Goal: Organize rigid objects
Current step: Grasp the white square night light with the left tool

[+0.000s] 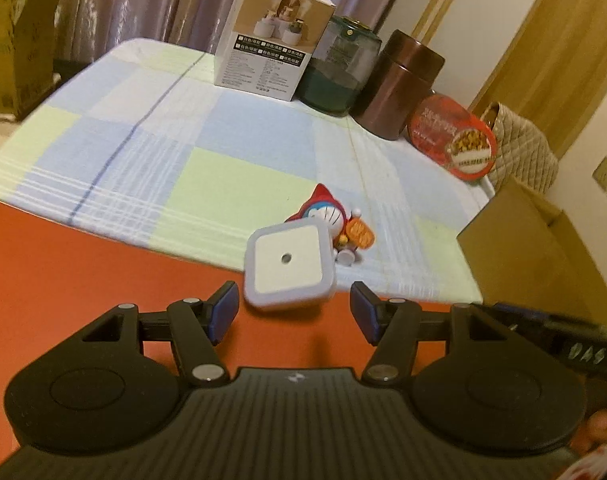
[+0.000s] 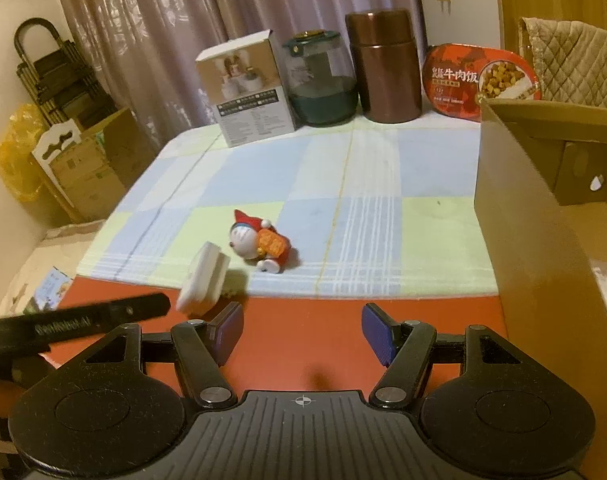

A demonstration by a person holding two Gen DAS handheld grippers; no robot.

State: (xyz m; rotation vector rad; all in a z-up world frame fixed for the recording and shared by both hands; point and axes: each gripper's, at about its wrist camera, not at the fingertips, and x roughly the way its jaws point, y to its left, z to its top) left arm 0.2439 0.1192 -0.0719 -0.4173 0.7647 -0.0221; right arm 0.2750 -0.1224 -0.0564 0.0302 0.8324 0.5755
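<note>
You have two hand-held grippers over the near edge of the table, whose bare red top shows in front of one checked cloth. Your left hand-held gripper stands with its blue pads apart and nothing pressed between them; one white square night light sits just ahead of the gap, tilted, at the cloth's near edge. Your right hand-held gripper also stands apart and empty, over bare red surface. Loose items near you count two: the night light and one Doraemon figurine in a red hat, lying on its side on the cloth just beside the light; whether the two touch cannot be told. Along the far edge you have four items in one row: one white product box, one green-tinted glass jar, one brown metal canister and one red beef rice meal tub standing on edge. The first three stand upright and close together. At the right side stands one open cardboard box, with one quilted beige bag behind it. One curtain hangs behind the table. More cardboard boxes and one yellow plastic bag sit on the floor at the left.
</note>
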